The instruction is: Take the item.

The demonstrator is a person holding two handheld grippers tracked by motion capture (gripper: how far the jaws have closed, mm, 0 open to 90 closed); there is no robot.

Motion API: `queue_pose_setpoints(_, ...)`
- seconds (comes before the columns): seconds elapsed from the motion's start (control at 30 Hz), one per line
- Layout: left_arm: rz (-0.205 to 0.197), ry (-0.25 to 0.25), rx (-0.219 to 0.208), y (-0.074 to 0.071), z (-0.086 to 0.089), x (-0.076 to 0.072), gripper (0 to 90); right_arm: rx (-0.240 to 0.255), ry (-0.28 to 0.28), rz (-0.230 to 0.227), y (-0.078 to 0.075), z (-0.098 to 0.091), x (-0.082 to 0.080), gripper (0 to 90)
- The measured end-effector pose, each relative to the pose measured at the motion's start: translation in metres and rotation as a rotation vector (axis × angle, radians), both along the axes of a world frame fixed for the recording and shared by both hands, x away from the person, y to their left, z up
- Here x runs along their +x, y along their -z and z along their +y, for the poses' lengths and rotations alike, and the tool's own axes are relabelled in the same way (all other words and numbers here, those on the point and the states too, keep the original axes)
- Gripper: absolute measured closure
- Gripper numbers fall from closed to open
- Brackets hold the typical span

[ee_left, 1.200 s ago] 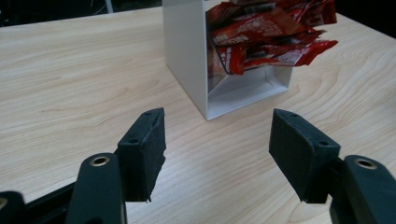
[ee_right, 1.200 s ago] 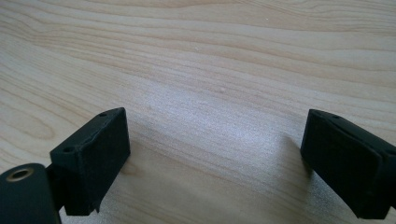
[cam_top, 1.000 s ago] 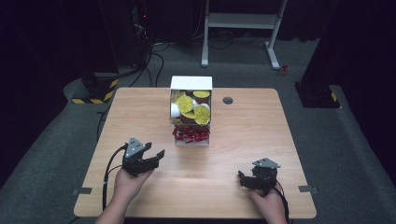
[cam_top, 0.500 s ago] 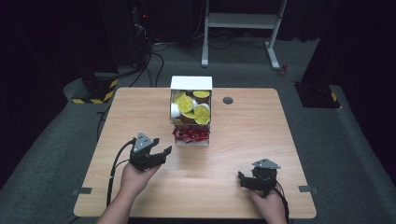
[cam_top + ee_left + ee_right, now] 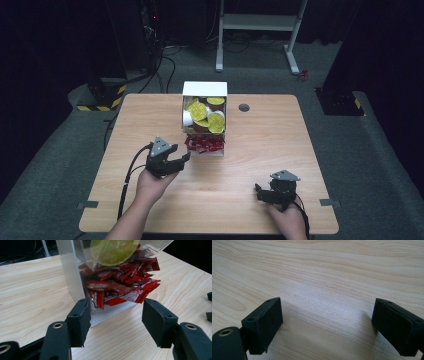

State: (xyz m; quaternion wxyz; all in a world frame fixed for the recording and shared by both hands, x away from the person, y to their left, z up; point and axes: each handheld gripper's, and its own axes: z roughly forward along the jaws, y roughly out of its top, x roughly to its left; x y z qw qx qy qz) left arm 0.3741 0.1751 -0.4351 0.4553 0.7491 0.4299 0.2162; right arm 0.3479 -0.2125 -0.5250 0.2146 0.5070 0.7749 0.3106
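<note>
Red sachets (image 5: 122,288) are seen heaped in the open bottom of a clear dispenser (image 5: 204,117) at mid-surface (image 5: 260,140), yellow-lidded cups (image 5: 216,120) stacked above. Left hand-held gripper (image 5: 186,158) is held just before the sachets, jaws wide, empty. Right hand-held gripper (image 5: 257,192) is rested near the front edge, jaws wide, empty.

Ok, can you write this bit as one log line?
left claw: open, at red packets | right claw: open, over bare table | box: mid-table

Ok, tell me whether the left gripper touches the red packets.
Apart. The left gripper view shows its open left gripper short of the red packets, table visible between.
</note>
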Motion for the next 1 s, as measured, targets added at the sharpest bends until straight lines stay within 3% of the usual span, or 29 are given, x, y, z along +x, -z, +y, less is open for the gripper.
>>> queue_pose_setpoints(0.63, 0.003, -0.026, 0.005, -0.005, -0.014, 0.021, 42.0, 0.001, -0.004, -0.002, 0.0, 0.0, 0.0, 10.2)
queue_pose_setpoints(1.0, 0.02, -0.04, 0.016, 0.0, -0.018, 0.028, 49.5, 0.004, 0.001, 0.001, 0.0, 0.0, -0.001, 10.3)
